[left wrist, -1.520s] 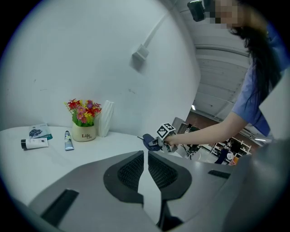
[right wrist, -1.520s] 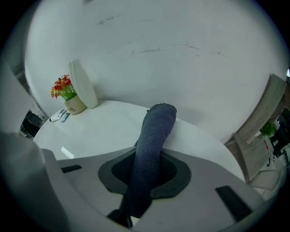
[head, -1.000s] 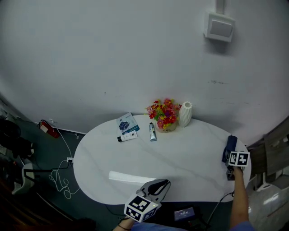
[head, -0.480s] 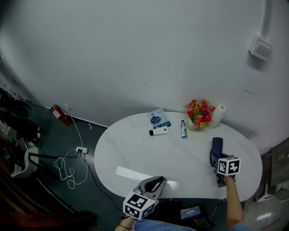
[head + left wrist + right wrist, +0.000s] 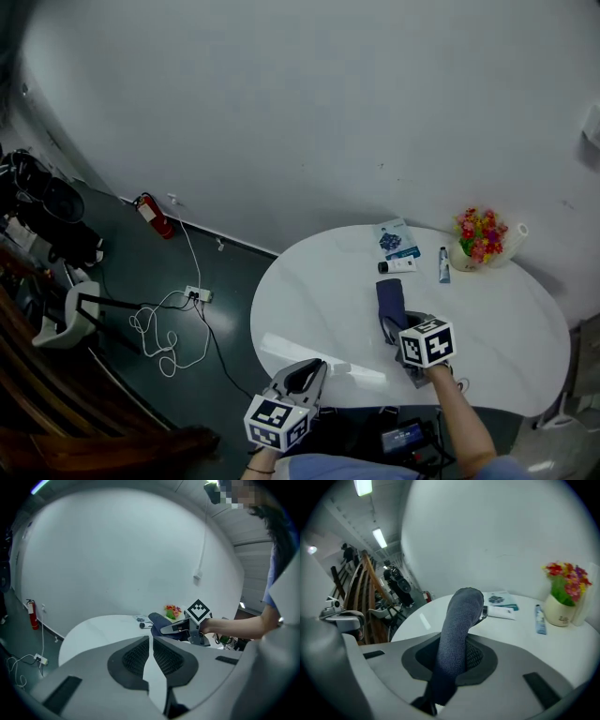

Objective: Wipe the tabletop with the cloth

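Observation:
The dark blue cloth (image 5: 388, 296) lies stretched on the white oval tabletop (image 5: 314, 298), a little left of its middle. My right gripper (image 5: 401, 326) is shut on the cloth's near end, and in the right gripper view the cloth (image 5: 458, 620) runs up from between the jaws of the right gripper (image 5: 454, 657). My left gripper (image 5: 307, 373) hovers at the table's front left edge, shut, with nothing in it. The left gripper view shows the left gripper (image 5: 151, 649) with jaws together, and the right gripper (image 5: 182, 627) with the cloth (image 5: 160, 620) beyond them.
At the table's far right stand a flower pot (image 5: 478, 235) and a white vase (image 5: 513, 237), with a small tube (image 5: 443, 264), a booklet (image 5: 394, 237) and a white tube (image 5: 396, 266) beside them. A fire extinguisher (image 5: 153, 214) and white cable (image 5: 173, 323) lie on the floor at left.
My right gripper has dragged the cloth from the table's right edge leftward to near the middle. The head view has swung left. The left gripper stayed at the front edge.

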Action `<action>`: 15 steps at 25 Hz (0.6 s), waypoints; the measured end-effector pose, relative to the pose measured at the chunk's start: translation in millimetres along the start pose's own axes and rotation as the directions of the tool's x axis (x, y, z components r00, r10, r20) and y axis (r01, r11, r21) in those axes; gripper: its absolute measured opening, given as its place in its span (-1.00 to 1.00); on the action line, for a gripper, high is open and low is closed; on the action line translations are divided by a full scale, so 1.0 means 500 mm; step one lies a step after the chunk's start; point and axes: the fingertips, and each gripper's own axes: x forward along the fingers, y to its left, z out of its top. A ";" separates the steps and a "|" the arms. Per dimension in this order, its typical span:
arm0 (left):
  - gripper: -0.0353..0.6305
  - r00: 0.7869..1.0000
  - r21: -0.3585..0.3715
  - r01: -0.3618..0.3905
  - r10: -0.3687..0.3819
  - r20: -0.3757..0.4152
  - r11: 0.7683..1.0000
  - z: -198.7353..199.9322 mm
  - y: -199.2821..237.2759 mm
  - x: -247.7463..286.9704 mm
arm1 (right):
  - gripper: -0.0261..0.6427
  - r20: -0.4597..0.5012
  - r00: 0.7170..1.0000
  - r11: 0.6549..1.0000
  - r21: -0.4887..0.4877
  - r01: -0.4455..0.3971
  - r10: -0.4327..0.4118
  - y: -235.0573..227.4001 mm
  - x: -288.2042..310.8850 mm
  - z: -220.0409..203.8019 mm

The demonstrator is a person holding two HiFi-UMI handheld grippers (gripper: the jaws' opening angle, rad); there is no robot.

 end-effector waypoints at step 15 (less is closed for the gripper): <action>-0.82 0.944 -0.146 -0.320 0.327 0.030 0.936 -0.061 0.317 -0.268 | -0.72 -0.139 0.924 0.919 -0.127 -0.374 0.357 0.562 0.294 0.046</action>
